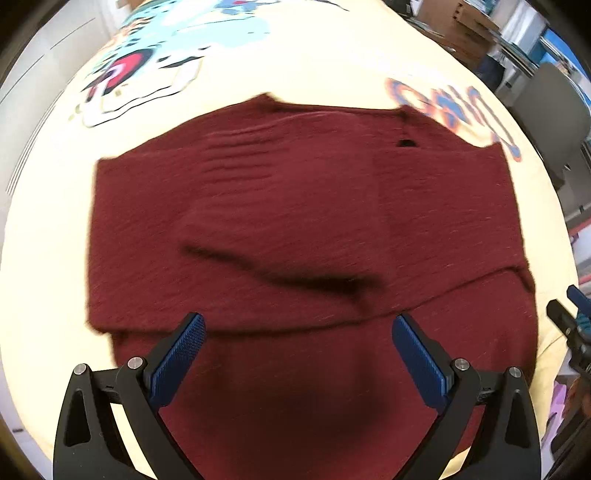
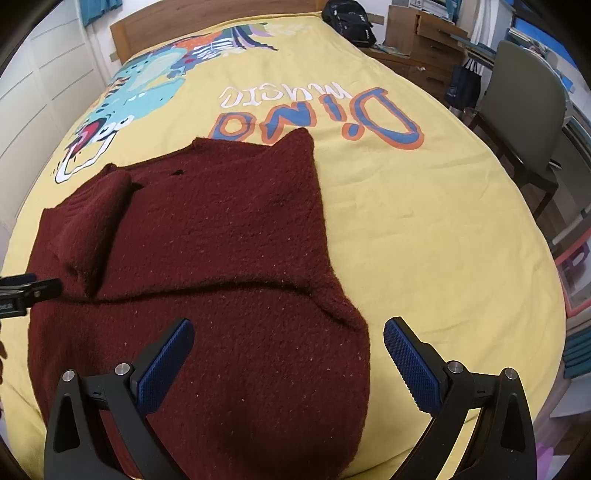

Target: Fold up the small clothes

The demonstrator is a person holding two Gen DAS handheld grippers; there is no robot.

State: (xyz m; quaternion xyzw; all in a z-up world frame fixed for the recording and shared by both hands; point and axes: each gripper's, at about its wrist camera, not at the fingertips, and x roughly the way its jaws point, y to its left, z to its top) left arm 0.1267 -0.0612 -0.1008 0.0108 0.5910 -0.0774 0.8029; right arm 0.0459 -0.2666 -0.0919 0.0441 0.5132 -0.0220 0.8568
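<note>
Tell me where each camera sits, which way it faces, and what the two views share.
Left wrist: on the left tongs, looking down and forward over the maroon sweater; own open blue pads frame it, right tongs at the right edge.
Right wrist: on the right tongs, over the sweater's right edge, facing up the yellow bedspread toward the headboard; left tongs at the left edge.
Shared: sweater, bedspread print.

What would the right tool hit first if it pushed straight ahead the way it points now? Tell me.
Most likely the dark red sweater: the open right tool points over its right edge. Slightly further right it would meet the yellow bedspread instead; depth is unclear.
</note>
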